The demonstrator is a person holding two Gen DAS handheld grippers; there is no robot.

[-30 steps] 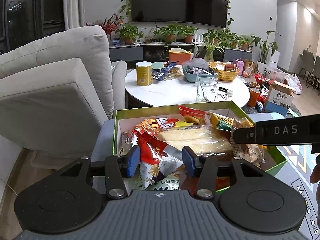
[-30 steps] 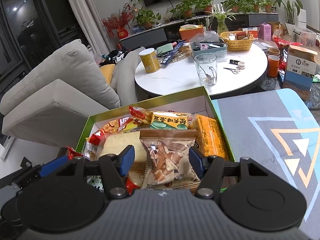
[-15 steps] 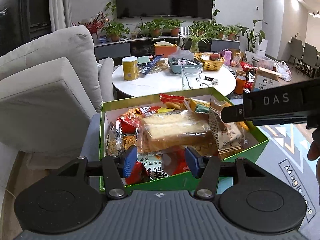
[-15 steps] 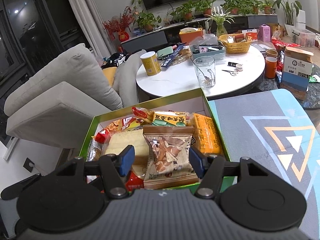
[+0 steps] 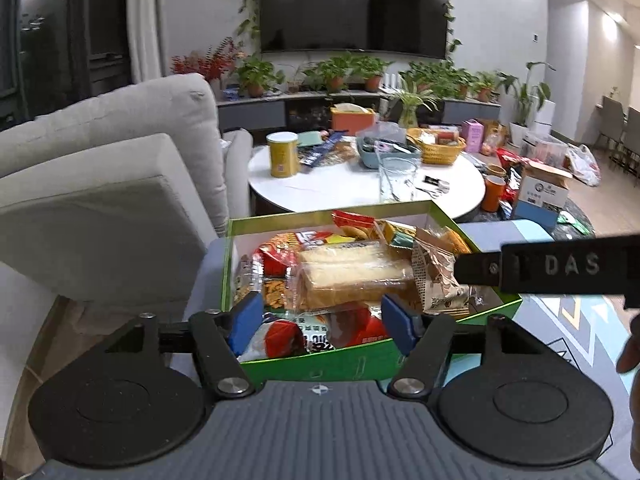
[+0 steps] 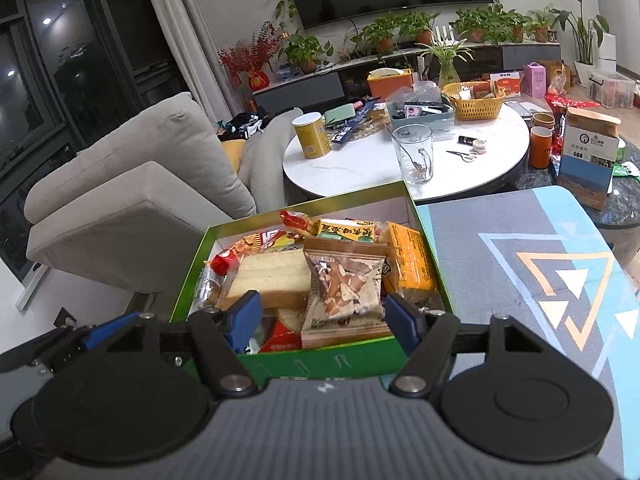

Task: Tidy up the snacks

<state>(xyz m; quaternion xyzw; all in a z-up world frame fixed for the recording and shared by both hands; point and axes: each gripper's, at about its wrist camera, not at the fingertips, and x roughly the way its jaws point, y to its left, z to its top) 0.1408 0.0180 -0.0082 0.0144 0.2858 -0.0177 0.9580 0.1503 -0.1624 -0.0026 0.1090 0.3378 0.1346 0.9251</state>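
A green box (image 5: 360, 360) (image 6: 320, 360) full of snack packets sits on a patterned mat. On top lie a clear pack of cake slices (image 5: 352, 276) (image 6: 272, 280), a brown nut packet (image 6: 344, 284) (image 5: 436, 276), an orange packet (image 6: 408, 260) and red packets (image 5: 280, 338). My left gripper (image 5: 320, 322) is open and empty, just in front of the box's near wall. My right gripper (image 6: 322, 320) is open and empty, above the near wall in front of the nut packet. The right gripper's black body (image 5: 560, 268) crosses the left wrist view.
A grey sofa (image 5: 100, 200) (image 6: 132, 200) stands left of the box. A round white table (image 6: 404, 160) (image 5: 360, 184) behind holds a yellow can (image 6: 310, 136), a glass (image 6: 414, 154), a yellow basket (image 6: 476, 104) and clutter. The mat (image 6: 520, 272) extends right.
Both grippers have pulled back and up from the box, so its near wall now shows. The left gripper, earlier among the red packets, is now outside the box with its jaws wider apart.
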